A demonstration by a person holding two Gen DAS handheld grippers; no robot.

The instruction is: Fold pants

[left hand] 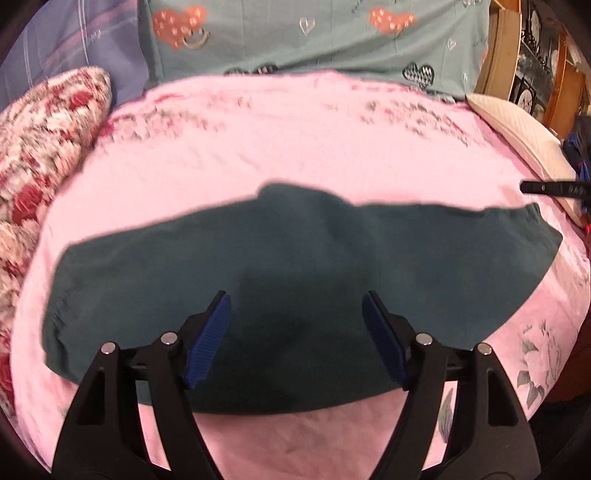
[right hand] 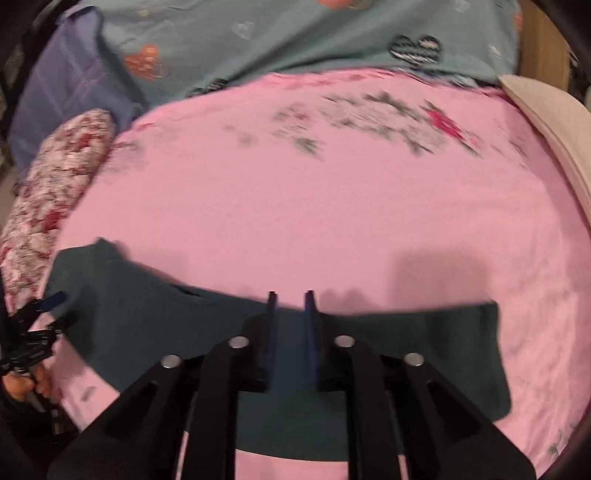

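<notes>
Dark teal pants point(left hand: 295, 251) lie flat as a long band across the pink floral bedsheet point(left hand: 295, 147). My left gripper point(left hand: 295, 295) hovers over their middle, open wide, nothing between its blue pads point(left hand: 210, 332). The right gripper's black tip point(left hand: 554, 188) shows at the right edge, past the pants' far right end. In the right wrist view the pants point(right hand: 147, 325) run under my right gripper point(right hand: 291, 295), whose jaws stand a little apart above the cloth's far edge, gripping nothing. The left gripper point(right hand: 37, 321) and a hand point(right hand: 22, 384) sit at the left edge.
A red-and-white floral bolster point(left hand: 40, 147) lies along the left side. A teal heart-print pillow point(left hand: 295, 33) and purple cloth point(left hand: 66, 37) line the back. A cream pillow point(left hand: 517, 125) sits at the right, with a wooden shelf point(left hand: 535, 55) behind it.
</notes>
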